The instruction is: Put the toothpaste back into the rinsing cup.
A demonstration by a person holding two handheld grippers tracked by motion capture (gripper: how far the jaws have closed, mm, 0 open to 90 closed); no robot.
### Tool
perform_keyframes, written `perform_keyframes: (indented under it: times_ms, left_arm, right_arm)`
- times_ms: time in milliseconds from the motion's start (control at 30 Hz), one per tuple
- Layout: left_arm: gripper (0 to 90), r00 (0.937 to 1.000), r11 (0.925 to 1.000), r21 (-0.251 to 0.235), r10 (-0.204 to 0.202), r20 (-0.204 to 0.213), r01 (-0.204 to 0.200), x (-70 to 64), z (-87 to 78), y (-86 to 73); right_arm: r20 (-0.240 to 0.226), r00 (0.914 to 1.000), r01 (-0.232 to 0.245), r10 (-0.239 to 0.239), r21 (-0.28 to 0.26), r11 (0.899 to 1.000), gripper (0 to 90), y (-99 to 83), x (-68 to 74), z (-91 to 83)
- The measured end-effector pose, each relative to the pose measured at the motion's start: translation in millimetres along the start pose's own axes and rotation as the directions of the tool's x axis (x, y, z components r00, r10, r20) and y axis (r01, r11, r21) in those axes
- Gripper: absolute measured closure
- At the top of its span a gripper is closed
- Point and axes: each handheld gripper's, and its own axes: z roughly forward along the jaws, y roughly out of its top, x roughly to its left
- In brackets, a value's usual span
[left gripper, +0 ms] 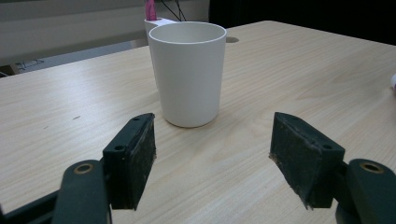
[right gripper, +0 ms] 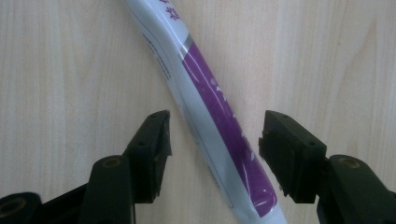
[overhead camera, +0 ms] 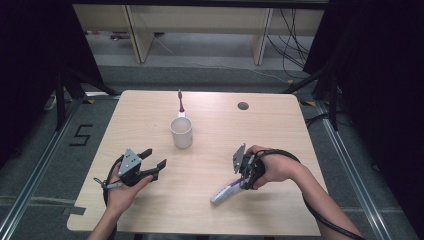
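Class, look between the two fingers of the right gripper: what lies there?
A white and purple tube lies on the table between the open fingers of the right gripper, shown in the right gripper view; neither finger visibly touches it.

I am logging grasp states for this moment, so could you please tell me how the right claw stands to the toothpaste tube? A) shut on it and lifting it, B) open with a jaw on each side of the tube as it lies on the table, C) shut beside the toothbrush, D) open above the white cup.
B: in the right gripper view the right claw is open, its jaws apart on either side of the toothpaste tube, which lies flat on the table.
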Motion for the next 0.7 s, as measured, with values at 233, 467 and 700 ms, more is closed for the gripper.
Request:
perform_keyframes:
  times_ms: [233, 467, 700]
  left_arm:
    - [30.5, 1.0, 1.0, 0.0, -0.008, 0.003, 0.008, -0.2, 1.3, -1.8]
    - [30.6, 1.0, 1.0, 0.005, -0.004, 0.002, 0.004, 0.5, 1.1, -2.3]
    - [30.6, 1.0, 1.0, 0.004, -0.005, 0.002, 0.005, 0.8, 1.2, -2.4]
  right_arm:
    - [-0.016, 0.9994, 0.031, -0.03, 0.044, 0.999, 43.8, 6.3, 0.7, 5.4]
    - [-0.031, 0.9976, 0.064, -0.062, 0.073, 0.995, 44.4, 11.5, 1.7, 9.6]
    - [-0.044, 0.9947, 0.096, -0.093, 0.089, 0.991, 44.8, 14.6, 0.9, 12.8]
